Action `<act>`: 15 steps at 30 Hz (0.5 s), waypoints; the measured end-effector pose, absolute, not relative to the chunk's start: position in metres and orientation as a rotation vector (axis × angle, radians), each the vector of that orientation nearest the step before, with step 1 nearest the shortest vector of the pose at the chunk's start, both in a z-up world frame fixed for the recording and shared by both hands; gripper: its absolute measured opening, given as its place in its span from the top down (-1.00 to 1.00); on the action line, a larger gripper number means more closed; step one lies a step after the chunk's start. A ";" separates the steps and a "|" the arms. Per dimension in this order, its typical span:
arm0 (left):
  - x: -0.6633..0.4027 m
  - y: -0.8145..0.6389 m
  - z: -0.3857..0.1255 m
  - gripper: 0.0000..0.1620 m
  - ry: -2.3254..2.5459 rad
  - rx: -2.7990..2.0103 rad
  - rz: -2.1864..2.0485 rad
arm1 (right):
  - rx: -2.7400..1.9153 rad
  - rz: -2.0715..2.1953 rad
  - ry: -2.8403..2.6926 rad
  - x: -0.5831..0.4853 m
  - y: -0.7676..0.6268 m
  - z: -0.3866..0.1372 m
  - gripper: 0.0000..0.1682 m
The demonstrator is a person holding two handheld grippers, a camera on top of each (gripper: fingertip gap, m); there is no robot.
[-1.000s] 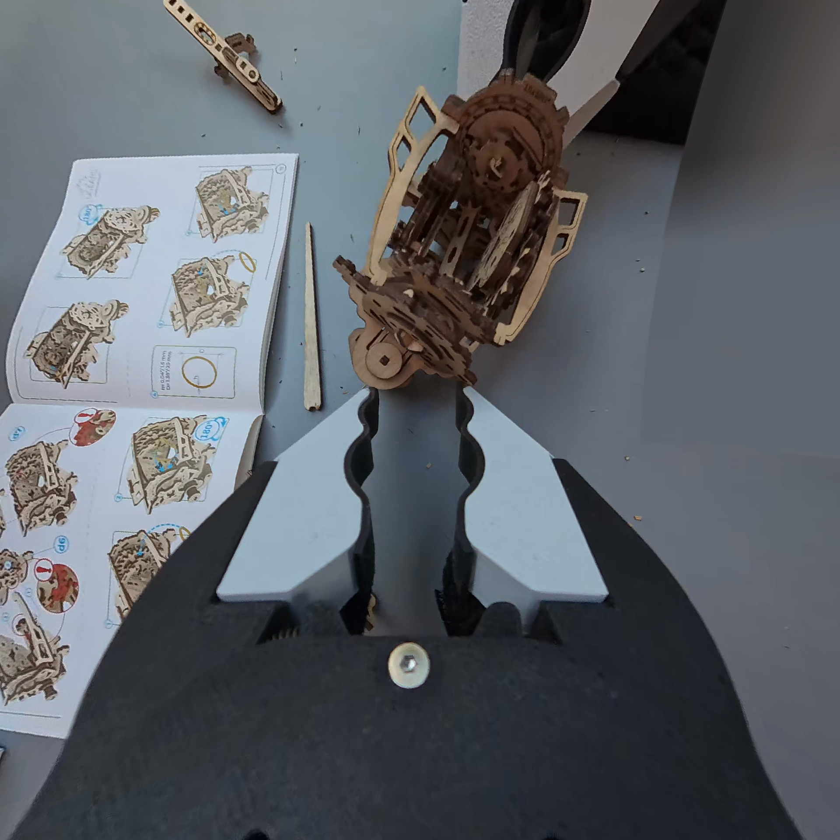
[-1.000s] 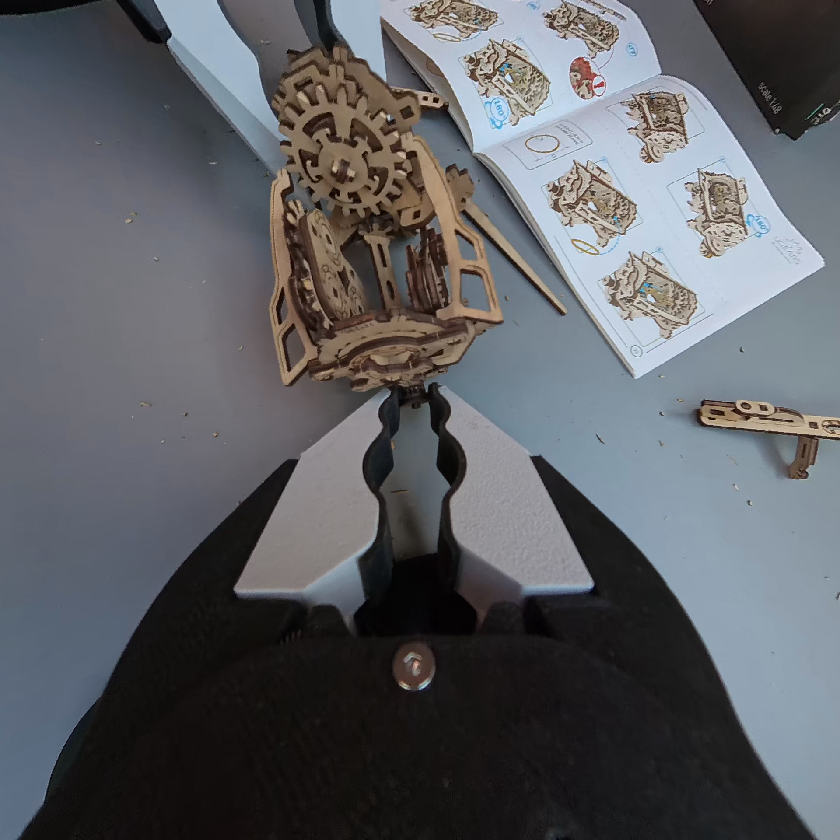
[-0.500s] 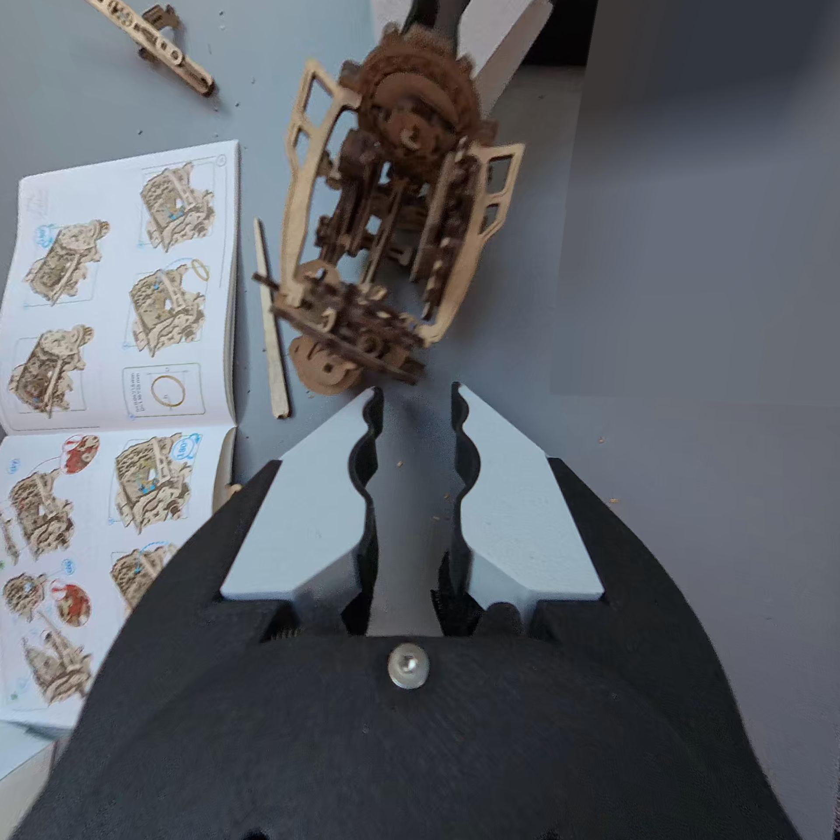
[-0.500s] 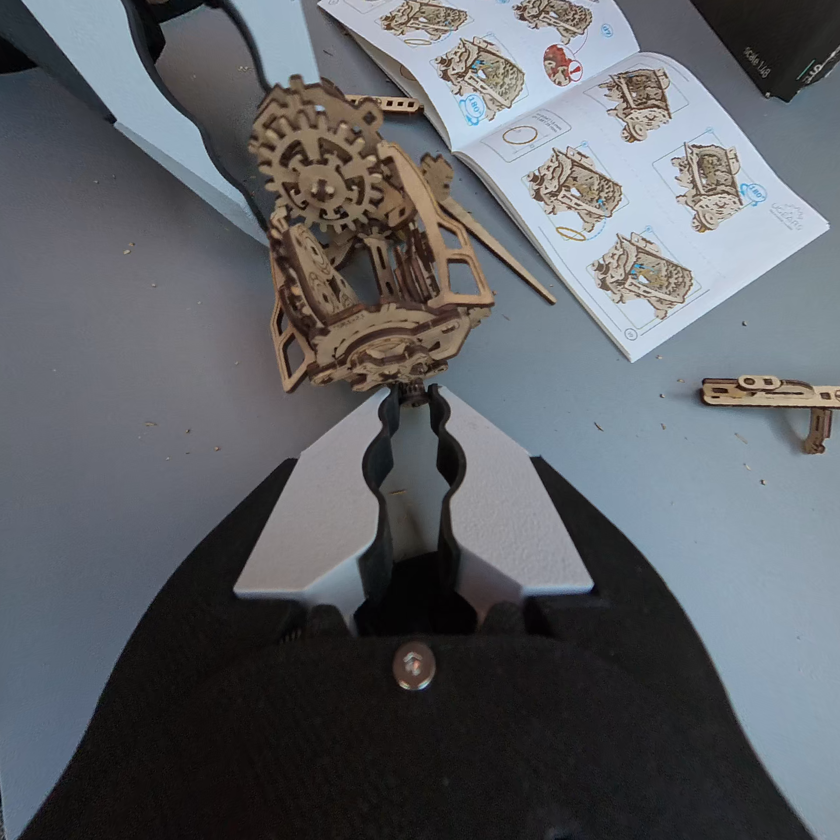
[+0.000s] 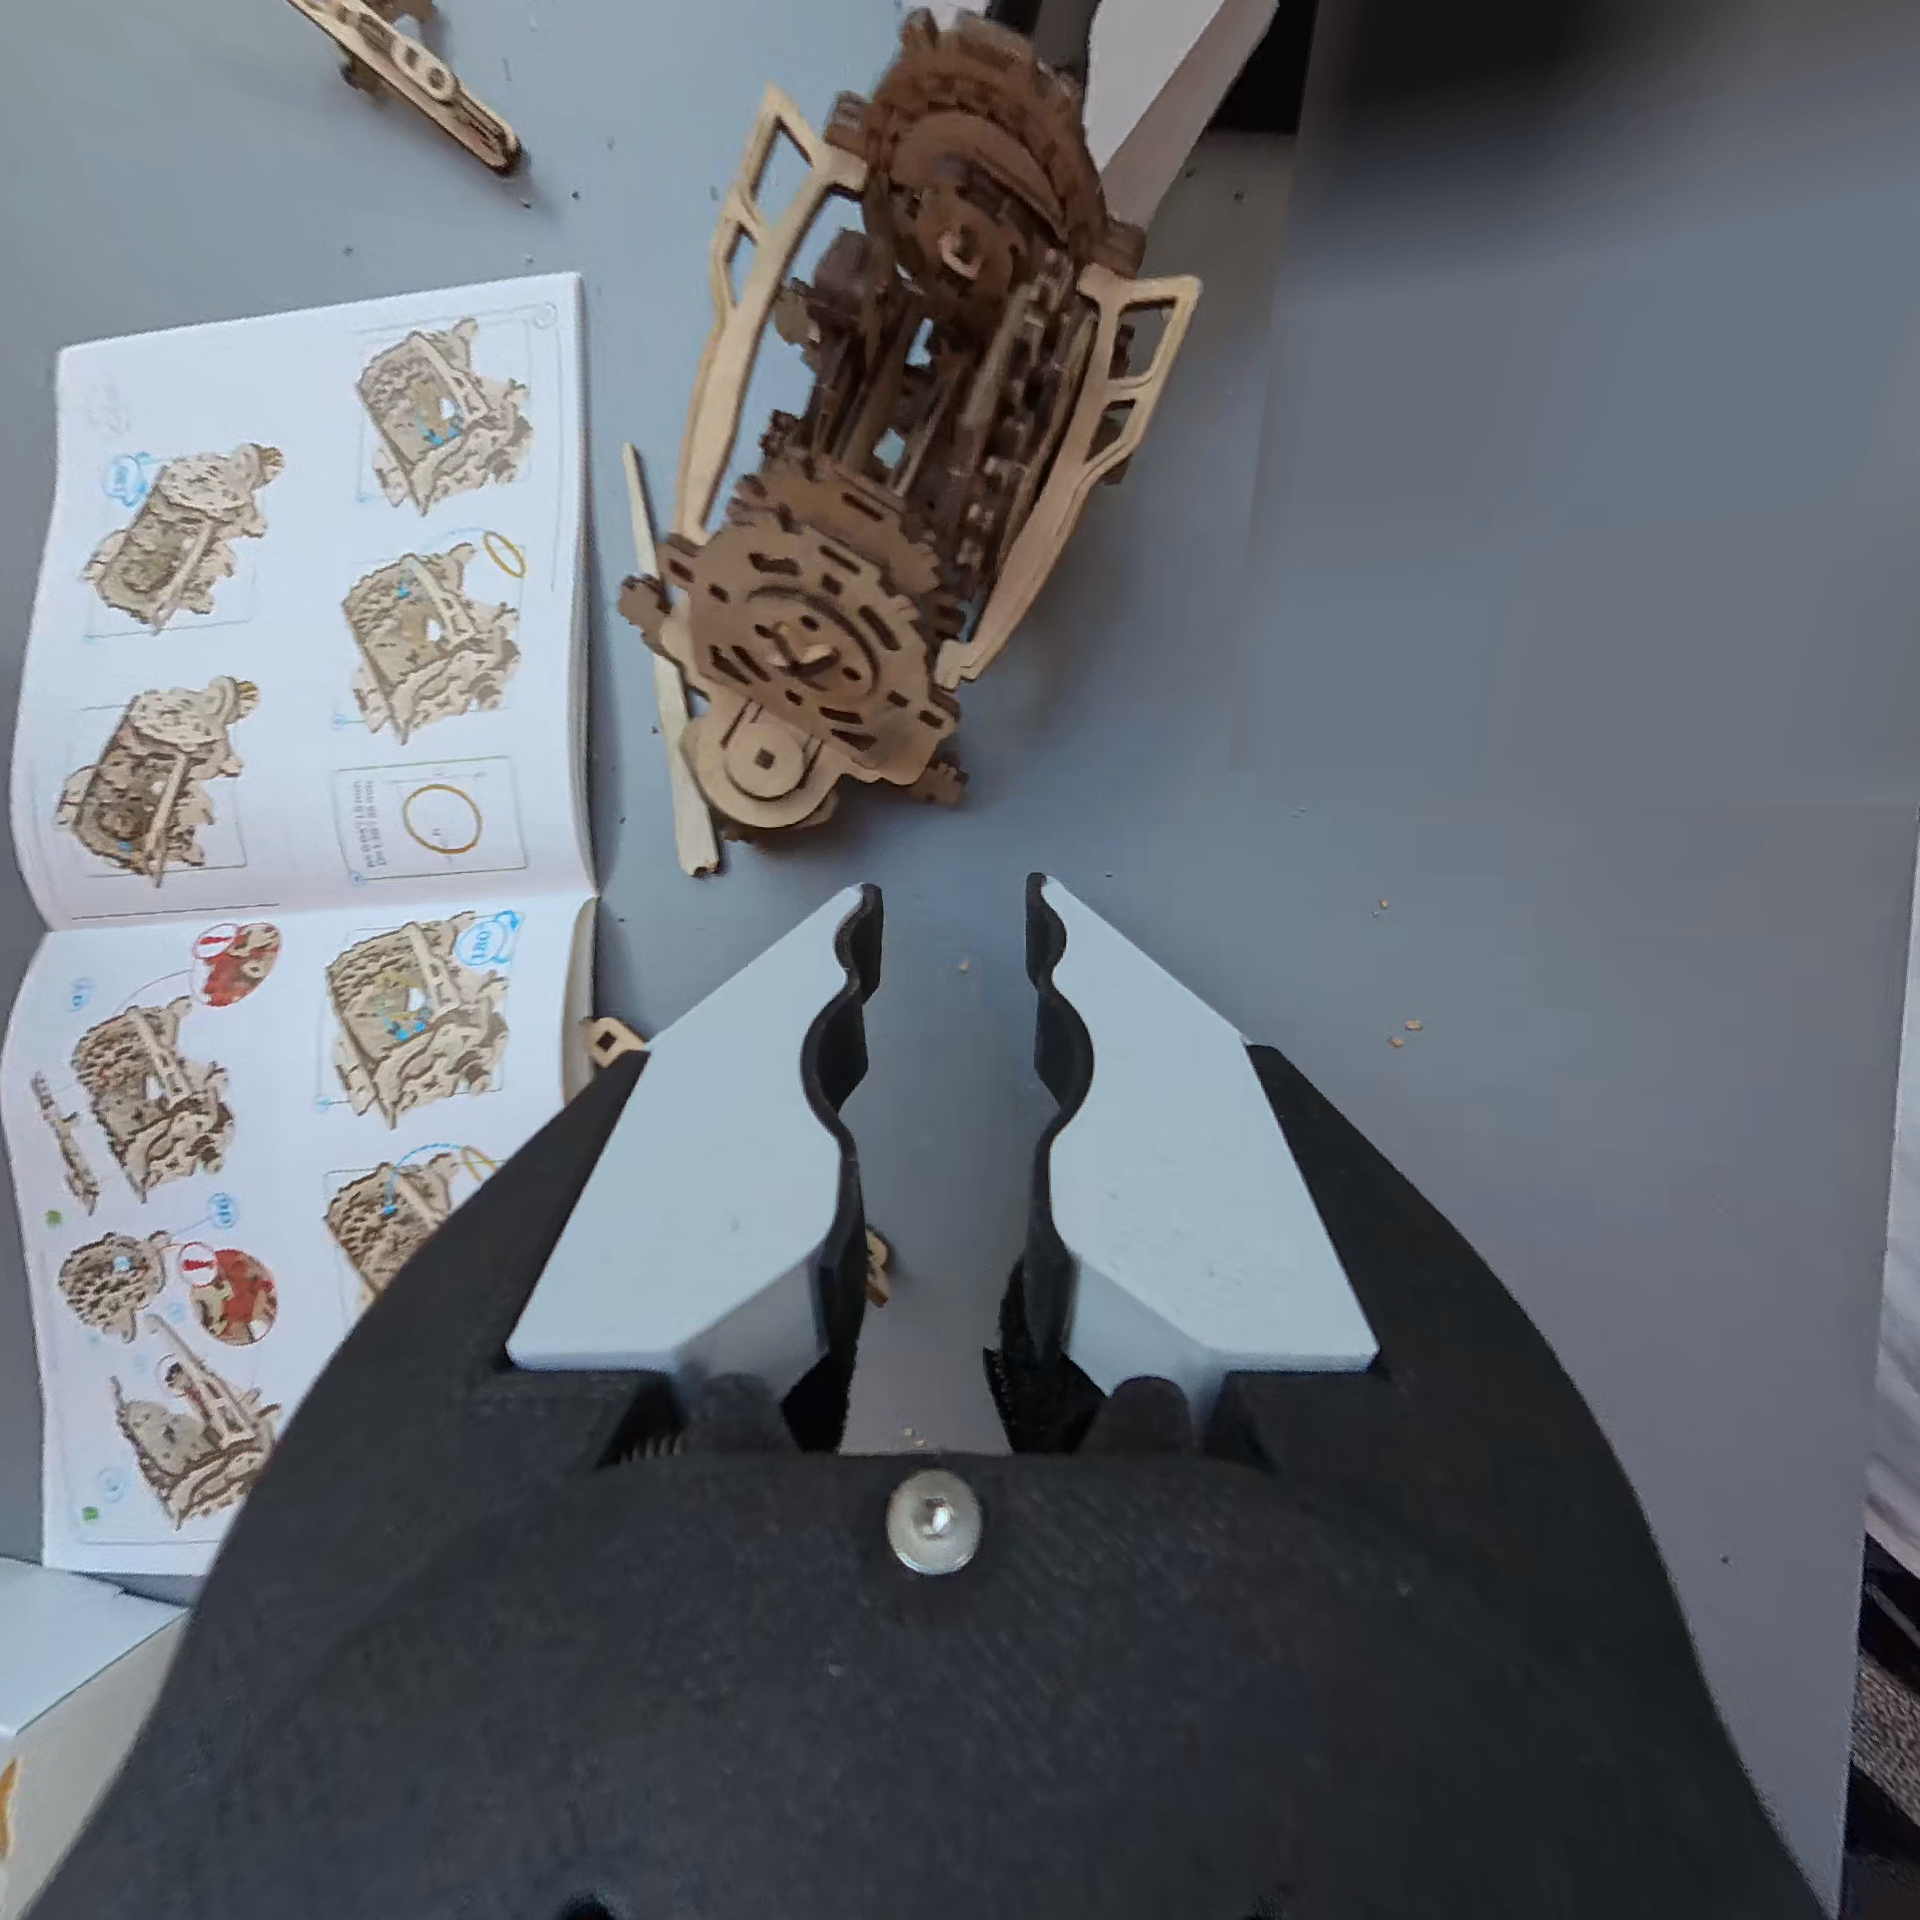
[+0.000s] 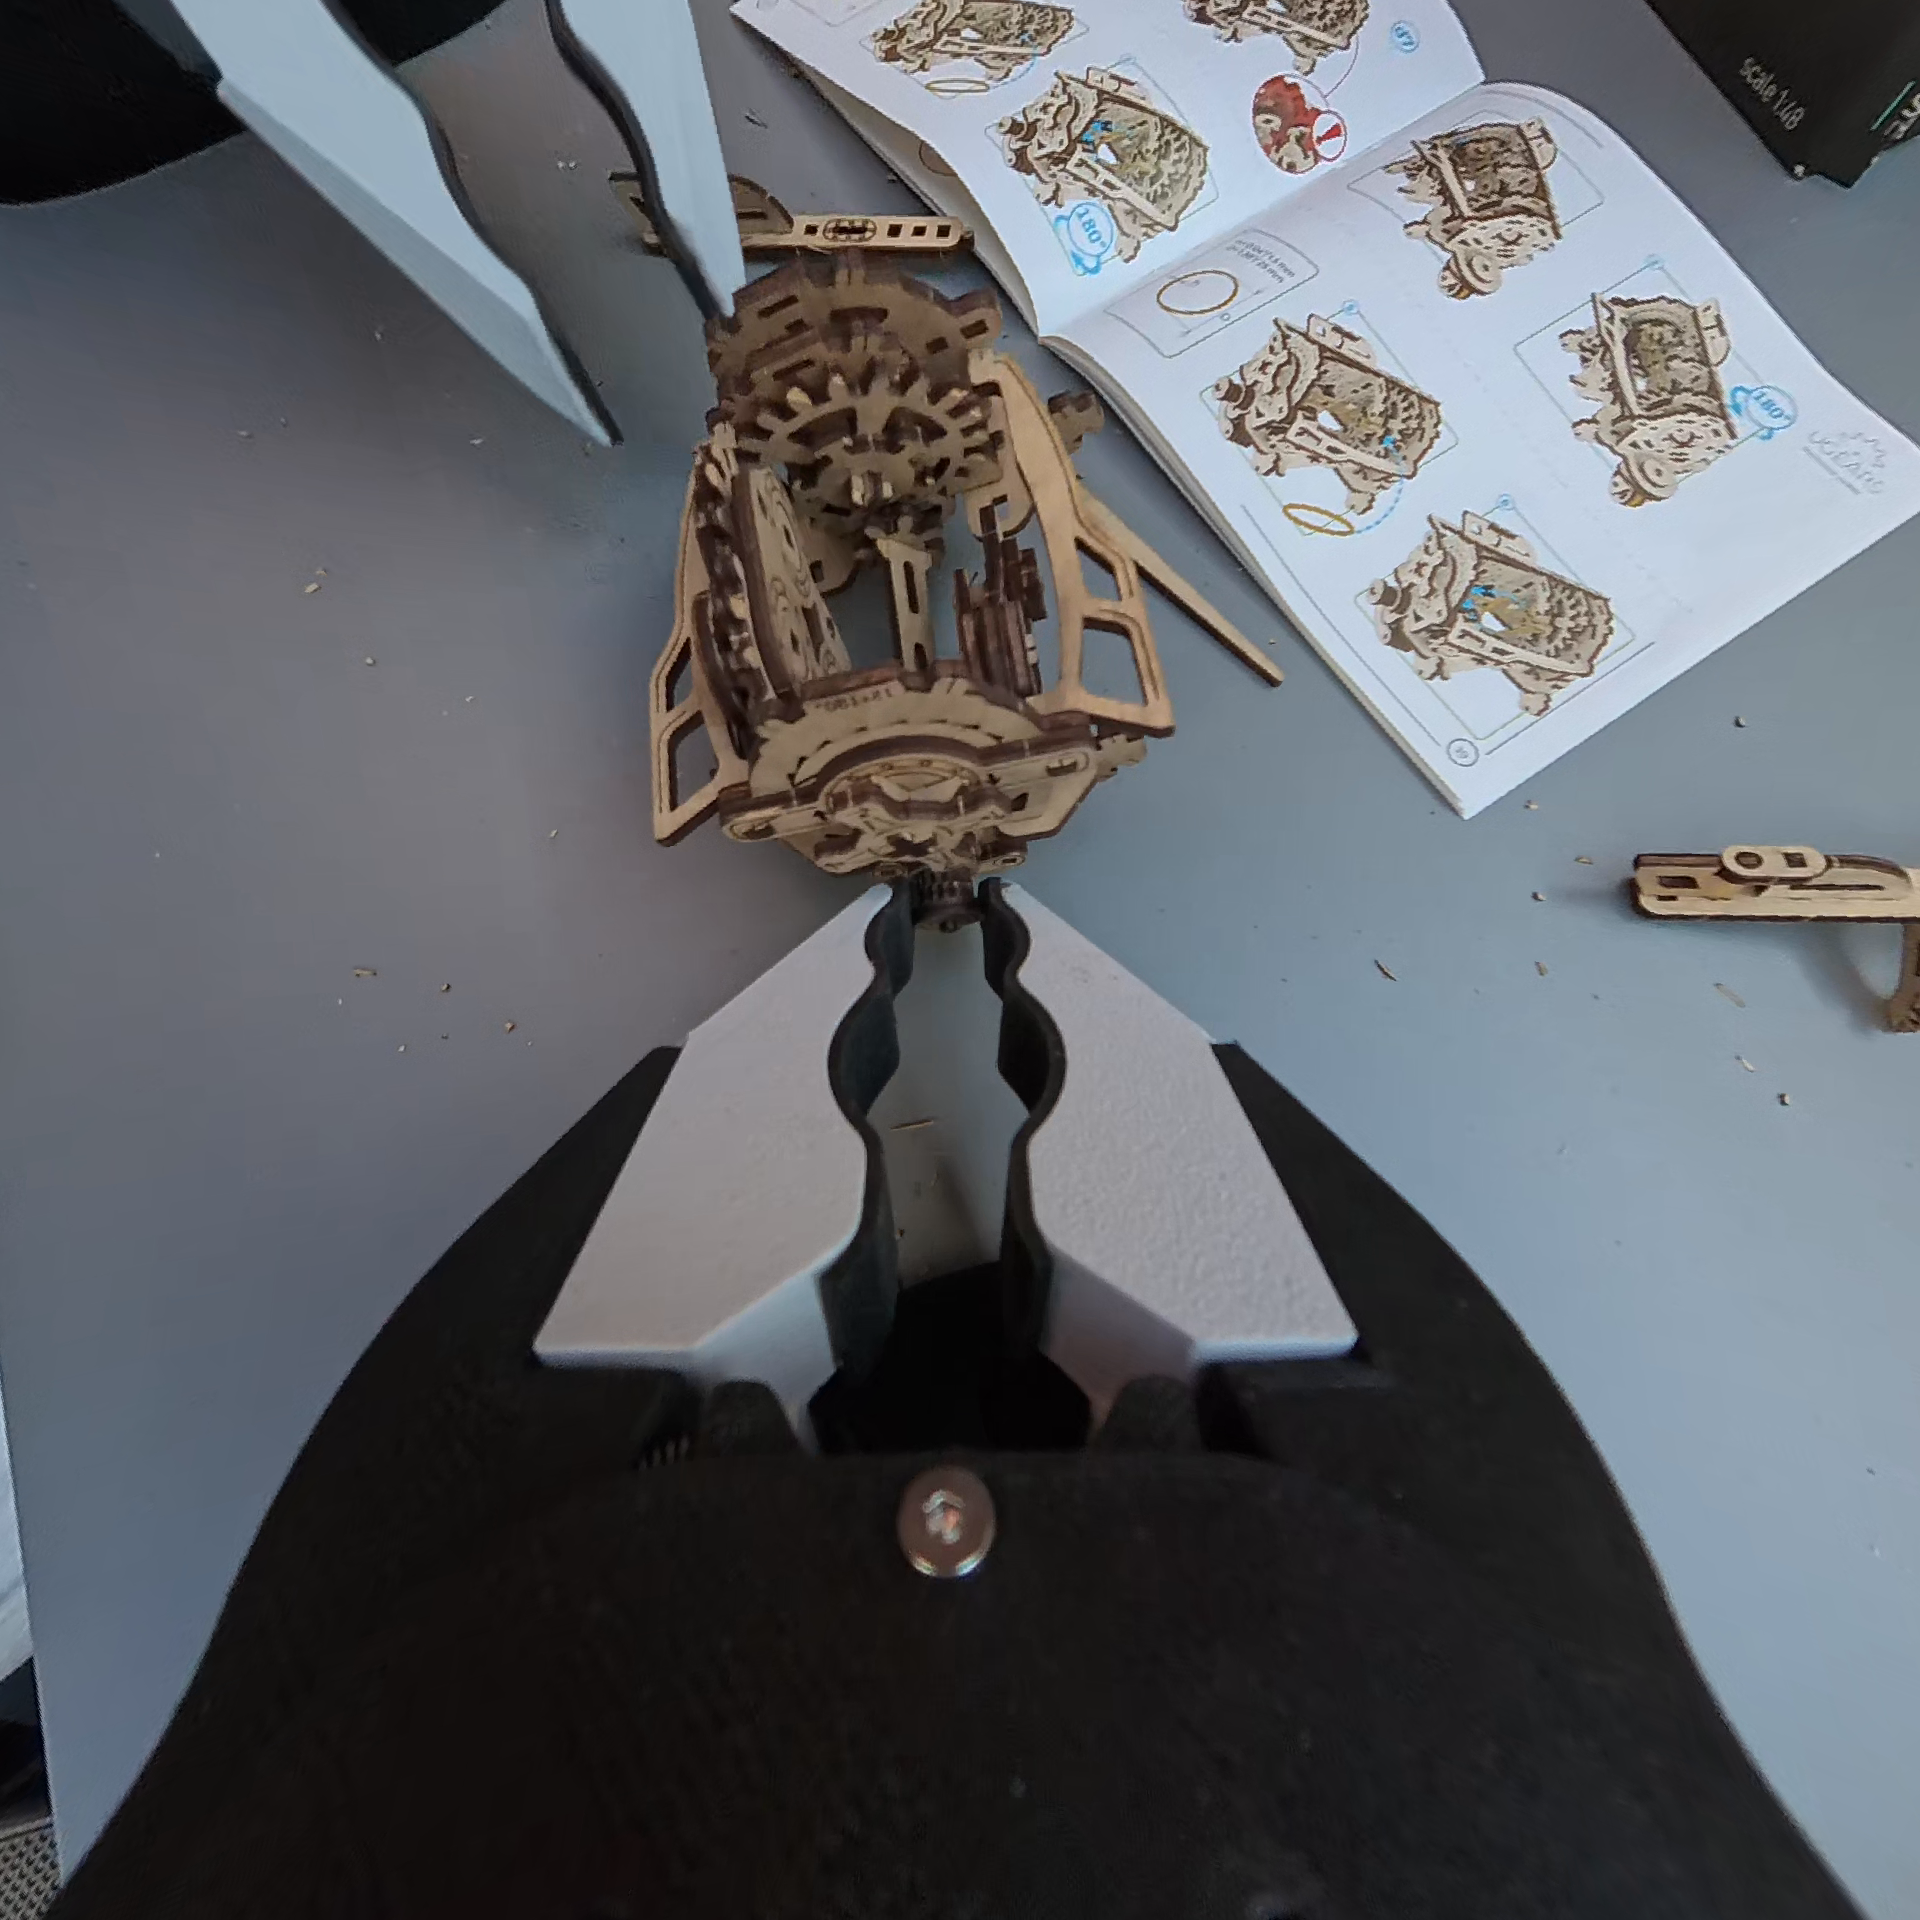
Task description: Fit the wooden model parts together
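Fingers of the left gripper (image 5: 951, 899) stand spread and hold nothing; the wooden model (image 5: 894, 468) sits at twelve o'clock just beyond them, a wooden stick (image 5: 665, 665) and the instruction booklet (image 5: 301, 831) at ten.

Right wrist view: the right gripper (image 6: 943, 902) pinches a small gear at the model's near end. The model looks largely assembled; a loose wooden part (image 6: 1787, 894) at three o'clock seems left to fit.

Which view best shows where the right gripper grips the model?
Right wrist view: the right gripper pinches a small hub at the model's near end. The left wrist view shows the model from its far side, grip hidden behind it.
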State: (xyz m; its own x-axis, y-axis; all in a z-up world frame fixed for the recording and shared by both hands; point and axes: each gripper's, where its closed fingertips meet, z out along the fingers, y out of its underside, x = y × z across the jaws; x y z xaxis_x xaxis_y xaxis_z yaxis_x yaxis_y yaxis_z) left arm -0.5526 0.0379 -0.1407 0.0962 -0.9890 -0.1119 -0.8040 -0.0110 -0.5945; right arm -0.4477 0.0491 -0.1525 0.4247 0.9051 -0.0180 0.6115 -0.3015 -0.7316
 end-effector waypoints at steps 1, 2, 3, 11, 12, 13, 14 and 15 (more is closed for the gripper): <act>-0.554 0.045 -0.133 0.66 1.722 -1.853 -0.488 | -2.027 0.577 -1.277 -0.448 0.049 -0.153 0.85; -0.554 0.052 -0.125 0.61 1.691 -1.837 -0.520 | -2.027 0.577 -1.277 -0.448 0.049 -0.153 0.85; -0.552 0.059 -0.118 0.58 1.675 -1.805 -0.553 | -2.027 0.575 -1.277 -0.448 0.049 -0.152 0.85; -0.534 0.072 -0.127 0.48 1.992 -1.514 -0.468 | -2.025 0.558 -1.281 -0.447 0.050 -0.153 0.85; -0.533 0.072 -0.131 0.48 2.042 -1.485 -0.433 | -2.026 0.560 -1.280 -0.447 0.050 -0.153 0.85; -0.531 0.073 -0.133 0.48 2.078 -1.455 -0.395 | -2.028 0.563 -1.278 -0.447 0.050 -0.153 0.85; -0.529 0.073 -0.135 0.48 2.108 -1.424 -0.370 | -2.028 0.565 -1.278 -0.447 0.050 -0.153 0.85; -0.528 0.072 -0.137 0.50 2.142 -1.400 -0.351 | -2.028 0.565 -1.278 -0.447 0.050 -0.153 0.85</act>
State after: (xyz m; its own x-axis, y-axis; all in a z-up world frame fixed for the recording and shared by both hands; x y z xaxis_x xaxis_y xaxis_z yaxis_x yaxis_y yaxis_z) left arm -0.5284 0.0721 -0.1372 -0.3050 -0.9026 -0.3037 -0.7584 0.4231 -0.4958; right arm -0.4473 0.0497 -0.1532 0.4275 0.9039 -0.0103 0.6157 -0.2995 -0.7289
